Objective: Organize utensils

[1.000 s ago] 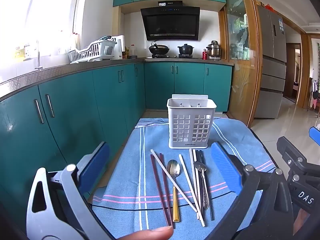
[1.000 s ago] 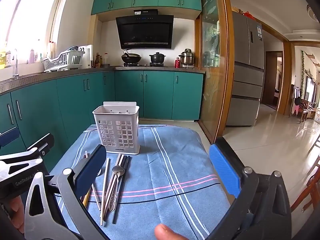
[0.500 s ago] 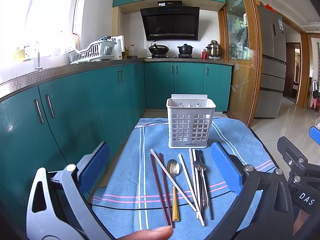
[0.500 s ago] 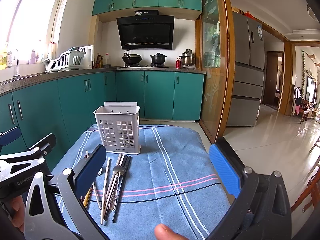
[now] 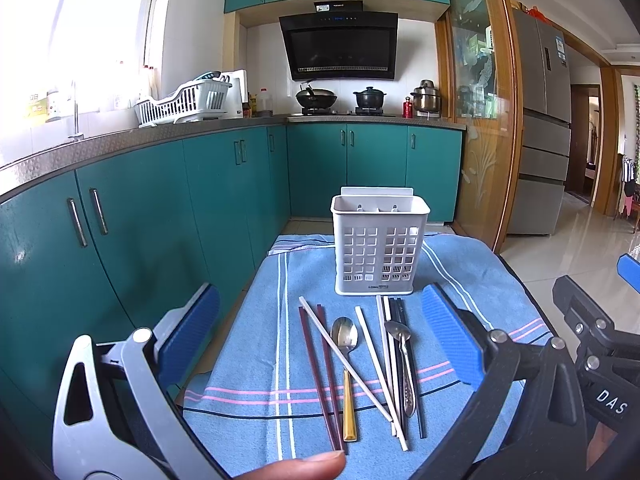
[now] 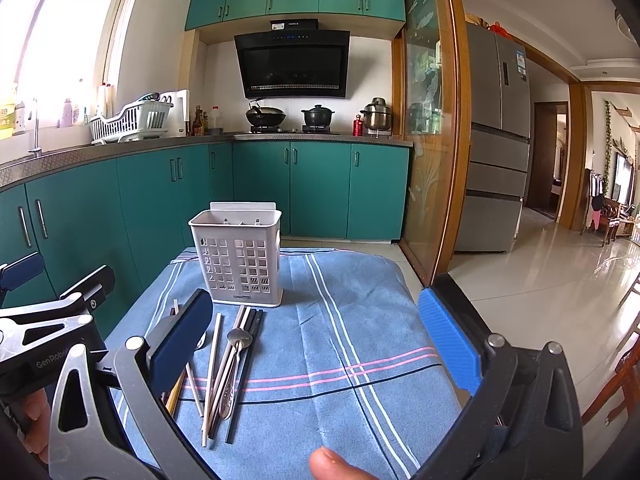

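Observation:
A white perforated utensil holder [image 5: 379,245] stands upright on a blue striped cloth [image 5: 280,320]; it also shows in the right wrist view [image 6: 239,257]. In front of it lie dark red chopsticks [image 5: 316,368], a gold-handled spoon [image 5: 346,364], white chopsticks [image 5: 374,360], a silver spoon [image 5: 402,360] and black chopsticks [image 5: 412,384]. The silver spoon [image 6: 234,364] and white chopsticks [image 6: 214,364] show in the right wrist view too. My left gripper [image 5: 320,334] is open above the utensils, empty. My right gripper [image 6: 324,328] is open and empty over bare cloth [image 6: 360,340], right of the utensils.
Teal cabinets [image 5: 140,216] run along the left and back. A glass door with a wooden frame [image 6: 432,152] stands at the right, with a fridge [image 6: 500,140] behind it. The cloth's right edge drops to a tiled floor [image 6: 552,272].

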Demonstrator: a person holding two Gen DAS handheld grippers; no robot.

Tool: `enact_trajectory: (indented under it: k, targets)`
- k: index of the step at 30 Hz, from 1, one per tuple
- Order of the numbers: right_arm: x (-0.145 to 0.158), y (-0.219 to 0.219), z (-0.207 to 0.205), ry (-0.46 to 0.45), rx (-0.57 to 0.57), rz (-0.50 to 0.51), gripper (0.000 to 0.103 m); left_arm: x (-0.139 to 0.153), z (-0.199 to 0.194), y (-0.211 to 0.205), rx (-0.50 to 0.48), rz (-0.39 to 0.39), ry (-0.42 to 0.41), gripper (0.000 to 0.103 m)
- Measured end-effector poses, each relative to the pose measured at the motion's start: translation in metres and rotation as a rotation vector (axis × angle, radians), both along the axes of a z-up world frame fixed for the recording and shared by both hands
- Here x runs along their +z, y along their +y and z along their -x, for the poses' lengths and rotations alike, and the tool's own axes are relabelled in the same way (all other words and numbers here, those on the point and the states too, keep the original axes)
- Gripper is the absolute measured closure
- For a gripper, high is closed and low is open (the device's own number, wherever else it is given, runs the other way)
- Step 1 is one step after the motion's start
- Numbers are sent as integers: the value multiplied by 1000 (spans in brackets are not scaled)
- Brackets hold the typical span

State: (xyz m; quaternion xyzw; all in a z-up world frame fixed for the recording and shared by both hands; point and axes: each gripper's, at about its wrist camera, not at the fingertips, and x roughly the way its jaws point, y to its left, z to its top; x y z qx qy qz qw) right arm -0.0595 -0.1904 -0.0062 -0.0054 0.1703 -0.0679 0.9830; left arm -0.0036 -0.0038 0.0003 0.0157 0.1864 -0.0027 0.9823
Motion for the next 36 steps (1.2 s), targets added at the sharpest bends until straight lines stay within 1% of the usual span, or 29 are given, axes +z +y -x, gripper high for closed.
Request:
enact_trajectory:
  k: [36]
  targets:
    - [0, 4, 0, 5, 21, 11, 3, -4, 0, -3, -7, -5, 5, 3]
